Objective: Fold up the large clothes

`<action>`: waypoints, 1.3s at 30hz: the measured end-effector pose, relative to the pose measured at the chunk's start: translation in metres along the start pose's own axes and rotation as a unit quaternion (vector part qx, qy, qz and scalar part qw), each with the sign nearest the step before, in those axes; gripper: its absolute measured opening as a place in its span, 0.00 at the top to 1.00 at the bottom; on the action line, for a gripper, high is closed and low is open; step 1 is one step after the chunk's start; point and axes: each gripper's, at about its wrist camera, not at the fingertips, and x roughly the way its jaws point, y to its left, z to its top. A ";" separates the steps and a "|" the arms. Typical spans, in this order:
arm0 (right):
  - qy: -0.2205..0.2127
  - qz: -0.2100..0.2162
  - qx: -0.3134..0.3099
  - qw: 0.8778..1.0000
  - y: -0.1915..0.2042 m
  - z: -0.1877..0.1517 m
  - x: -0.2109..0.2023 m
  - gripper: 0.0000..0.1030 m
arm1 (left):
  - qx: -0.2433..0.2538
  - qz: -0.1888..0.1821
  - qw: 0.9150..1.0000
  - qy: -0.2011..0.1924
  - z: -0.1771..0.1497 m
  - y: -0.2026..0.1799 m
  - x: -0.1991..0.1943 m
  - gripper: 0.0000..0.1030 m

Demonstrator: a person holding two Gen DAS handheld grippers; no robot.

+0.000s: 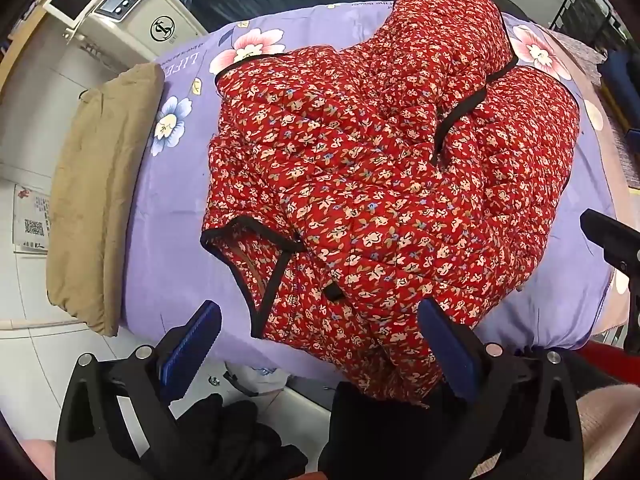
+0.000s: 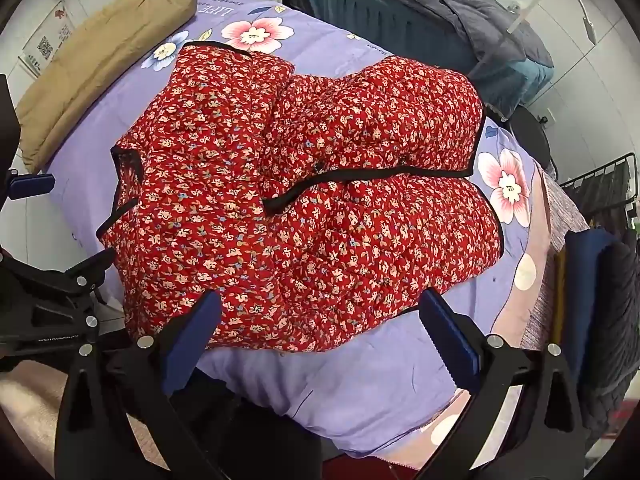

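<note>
A red quilted floral jacket with black trim (image 1: 380, 168) lies partly folded on a purple flowered quilt (image 1: 172, 216); its hood and sleeves are turned in over the body. It also shows in the right wrist view (image 2: 288, 200). My left gripper (image 1: 320, 340) is open and empty, its blue pads either side of the jacket's near collar edge. My right gripper (image 2: 320, 332) is open and empty, just above the jacket's near hem. The left gripper shows at the left edge of the right wrist view (image 2: 44, 292).
A folded tan garment (image 1: 100, 200) lies on the quilt's left side, also in the right wrist view (image 2: 100, 52). A white appliance (image 1: 120, 4) stands behind. Dark bedding (image 2: 440, 20) is piled at the back, dark clothes (image 2: 608, 320) at right.
</note>
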 end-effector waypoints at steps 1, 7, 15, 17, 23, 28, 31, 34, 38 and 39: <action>0.000 0.000 0.000 1.000 0.000 0.000 0.000 0.06 | 0.000 0.000 1.000 0.000 0.000 -0.001 0.000 0.06; 0.002 -0.003 -0.001 1.000 0.001 -0.002 0.001 0.06 | -0.002 0.001 1.000 0.003 -0.002 -0.001 0.001 0.06; 0.003 -0.005 -0.003 1.000 0.001 -0.003 0.002 0.06 | -0.003 0.005 1.000 0.006 -0.003 -0.001 0.003 0.06; 0.004 -0.005 -0.003 1.000 0.001 -0.003 0.003 0.06 | -0.003 0.004 1.000 0.008 -0.003 -0.001 0.004 0.06; 0.005 -0.004 -0.005 1.000 0.001 -0.003 0.003 0.06 | -0.001 0.004 1.000 0.013 -0.004 -0.001 0.005 0.06; 0.005 -0.005 -0.005 1.000 0.002 -0.003 0.003 0.06 | 0.002 0.003 1.000 0.014 -0.004 -0.003 0.006 0.06; 0.006 -0.005 -0.004 1.000 0.002 -0.002 0.003 0.06 | 0.000 0.004 1.000 0.013 -0.005 -0.002 0.006 0.06; 0.006 -0.005 -0.004 1.000 0.002 -0.003 0.003 0.06 | -0.002 0.004 1.000 0.014 -0.004 -0.001 0.006 0.06; 0.006 -0.005 -0.004 1.000 0.002 -0.002 0.003 0.06 | -0.002 0.004 1.000 0.014 -0.005 -0.001 0.006 0.06; 0.006 -0.005 -0.004 1.000 0.002 -0.002 0.003 0.06 | -0.002 0.004 1.000 0.015 -0.005 -0.001 0.006 0.06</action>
